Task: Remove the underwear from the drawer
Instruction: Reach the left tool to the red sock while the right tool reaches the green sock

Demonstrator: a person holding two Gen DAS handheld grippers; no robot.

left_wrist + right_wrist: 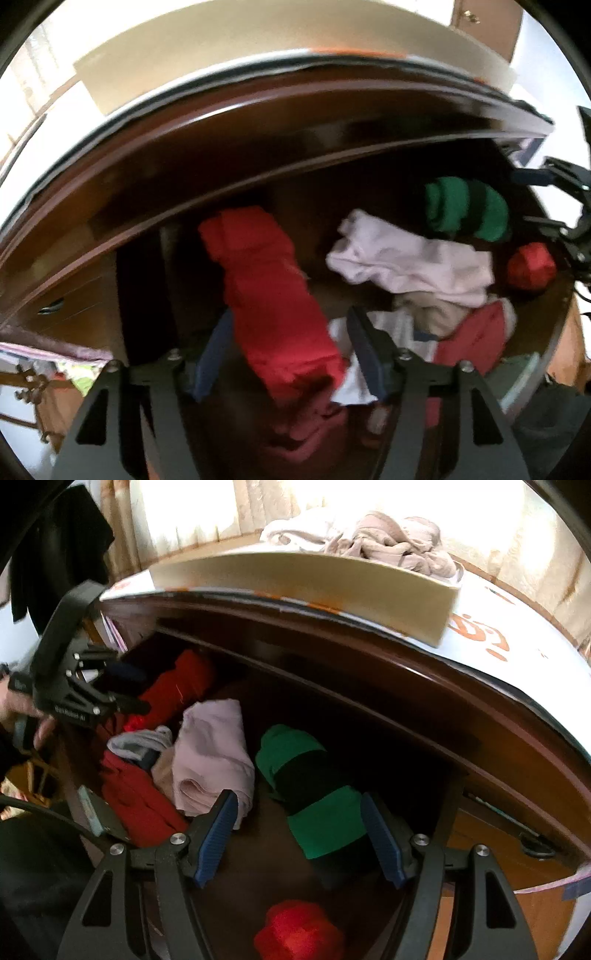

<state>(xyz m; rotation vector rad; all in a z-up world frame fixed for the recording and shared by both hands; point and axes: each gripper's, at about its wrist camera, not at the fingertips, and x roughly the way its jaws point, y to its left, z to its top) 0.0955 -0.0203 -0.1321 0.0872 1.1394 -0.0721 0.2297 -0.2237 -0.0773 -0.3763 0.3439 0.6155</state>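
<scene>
The open dark wooden drawer holds several loose garments. A long red garment lies between the fingers of my left gripper. Its pads stand apart from the cloth on both sides, so it is open. In the right wrist view that left gripper hangs over the red garment at the drawer's left end. My right gripper is open above a rolled green and black garment, not touching it. A pale pink garment lies between the red and green ones.
A small red bundle sits near the drawer front, and more red and grey cloth is piled on the left. The dresser top overhangs the drawer and carries a beige box and a heap of pale clothes.
</scene>
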